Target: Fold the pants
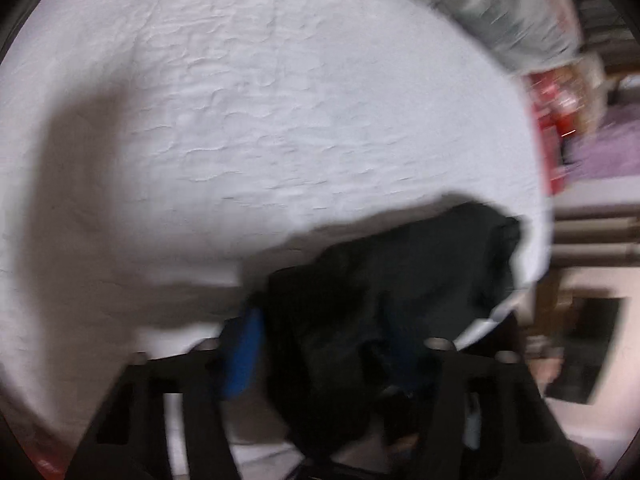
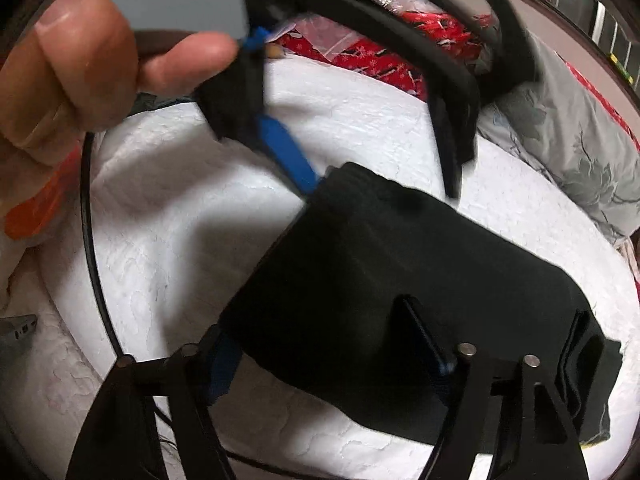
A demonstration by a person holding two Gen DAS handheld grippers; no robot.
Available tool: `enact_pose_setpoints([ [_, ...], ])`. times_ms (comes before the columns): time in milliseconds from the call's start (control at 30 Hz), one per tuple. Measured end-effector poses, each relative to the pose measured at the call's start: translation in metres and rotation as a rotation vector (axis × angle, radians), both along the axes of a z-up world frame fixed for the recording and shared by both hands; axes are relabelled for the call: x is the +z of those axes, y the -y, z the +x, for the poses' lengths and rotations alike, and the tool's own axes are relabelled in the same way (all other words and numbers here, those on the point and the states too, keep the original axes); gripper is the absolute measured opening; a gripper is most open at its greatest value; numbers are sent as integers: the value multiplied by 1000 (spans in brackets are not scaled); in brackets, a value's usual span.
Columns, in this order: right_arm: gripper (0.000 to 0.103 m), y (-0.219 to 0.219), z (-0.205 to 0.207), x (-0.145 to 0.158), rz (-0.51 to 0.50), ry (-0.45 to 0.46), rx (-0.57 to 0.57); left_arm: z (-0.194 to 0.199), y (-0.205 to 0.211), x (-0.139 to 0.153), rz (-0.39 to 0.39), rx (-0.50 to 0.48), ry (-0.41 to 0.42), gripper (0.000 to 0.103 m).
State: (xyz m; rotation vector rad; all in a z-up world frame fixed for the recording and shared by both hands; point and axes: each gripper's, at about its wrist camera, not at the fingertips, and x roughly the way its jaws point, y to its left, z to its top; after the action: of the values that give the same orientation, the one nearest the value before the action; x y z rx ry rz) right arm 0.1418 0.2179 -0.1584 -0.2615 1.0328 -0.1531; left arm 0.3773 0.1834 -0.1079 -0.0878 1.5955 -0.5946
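Observation:
Black pants [image 2: 420,280] lie partly folded on a white quilted bed [image 2: 168,240]. My right gripper [image 2: 332,364] has its blue-padded fingers [image 2: 222,372] on either side of the near fold of the pants. In the left wrist view the left gripper [image 1: 320,356] holds a bunch of the black pants [image 1: 400,276] between its fingers, the blue pad [image 1: 244,356] showing at the left. In the right wrist view the left gripper [image 2: 304,184], held by a hand [image 2: 80,64], grips the far edge of the pants.
A grey floral pillow [image 2: 572,148] and red patterned fabric [image 2: 384,52] lie at the far side of the bed. A black cable [image 2: 90,240] runs along the bed at left. An orange object [image 2: 36,204] sits at the left edge.

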Motion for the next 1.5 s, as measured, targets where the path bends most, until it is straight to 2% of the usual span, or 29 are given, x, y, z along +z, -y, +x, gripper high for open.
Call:
enact_pose_setpoints([
  [33, 61, 0, 1, 1, 2, -1, 10, 0, 2, -1, 22, 2, 5, 39],
  [67, 53, 0, 3, 1, 7, -5, 24, 2, 1, 0, 13, 19, -3, 33],
  [100, 49, 1, 4, 2, 13, -8, 37, 3, -2, 3, -12, 50, -23, 33],
  [133, 40, 2, 4, 4, 22, -10, 53, 4, -4, 5, -21, 68, -31, 33],
  [267, 29, 18, 1, 22, 111, -4, 62, -1, -4, 16, -32, 143, -47, 32],
  [433, 28, 49, -15, 56, 284, 26, 27, -10, -6, 32, -126, 274, -135, 32],
  [567, 28, 78, -26, 82, 384, 56, 2, -20, 4, 46, -143, 334, -156, 32],
  [733, 28, 108, -41, 104, 468, 87, -23, -30, 29, 72, -134, 346, -144, 32],
  [933, 28, 172, -67, 122, 579, 131, -107, -45, 93, 93, -96, 324, -98, 32],
  [1067, 28, 227, -90, 120, 670, 142, -209, -56, 156, 87, -50, 269, -88, 32],
  [1233, 28, 290, -123, 111, 738, 150, -320, -66, 233, 57, 16, 206, -121, 32],
  [1333, 31, 325, -140, 96, 794, 143, -400, -69, 263, 42, 86, 182, -91, 33],
  [1433, 35, 354, -154, 77, 853, 120, -478, -75, 279, 40, 126, 171, -47, 39],
  [1500, 38, 369, -164, 69, 894, 110, -524, -80, 281, 45, 98, 170, -43, 49],
])
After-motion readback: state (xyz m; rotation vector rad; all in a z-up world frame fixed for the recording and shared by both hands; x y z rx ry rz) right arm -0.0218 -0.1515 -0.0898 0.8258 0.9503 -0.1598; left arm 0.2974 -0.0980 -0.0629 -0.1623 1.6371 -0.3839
